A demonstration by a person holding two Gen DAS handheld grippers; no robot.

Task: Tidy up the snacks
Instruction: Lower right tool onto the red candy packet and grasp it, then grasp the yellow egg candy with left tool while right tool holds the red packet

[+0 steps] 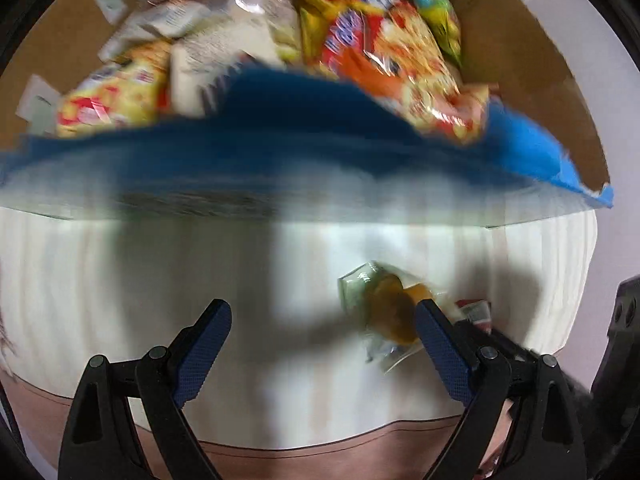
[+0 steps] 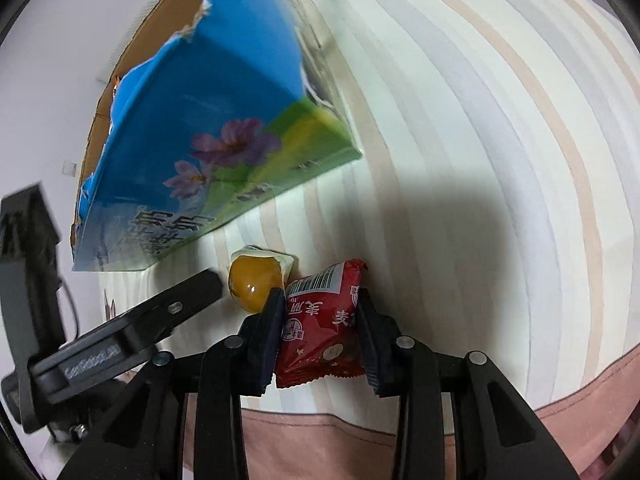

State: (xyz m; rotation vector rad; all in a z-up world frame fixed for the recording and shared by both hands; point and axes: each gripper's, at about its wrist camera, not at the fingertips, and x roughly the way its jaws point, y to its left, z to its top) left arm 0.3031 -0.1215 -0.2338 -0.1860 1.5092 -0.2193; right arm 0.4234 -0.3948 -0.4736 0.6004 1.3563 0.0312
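Note:
My right gripper [image 2: 320,296] is shut on a small red snack packet [image 2: 320,328] that lies on the striped cloth. Just left of it sits a clear packet with a round yellow sweet [image 2: 254,282]. My left gripper [image 1: 322,308] hangs open over the cloth, with the yellow sweet packet [image 1: 390,312] against the inner side of its right finger. The red packet [image 1: 476,312] peeks out behind that finger. One left finger [image 2: 188,296] shows in the right wrist view. Behind stands a cardboard box [image 1: 520,60] with a blue printed outside [image 2: 224,92], holding several snack bags [image 1: 384,48].
The white striped cloth [image 2: 480,120] covers the surface, with a pink band [image 1: 320,464] along its near edge. The box's torn blue flap [image 1: 320,128] leans over the cloth close to both packets. A white wall [image 2: 48,80] rises behind the box.

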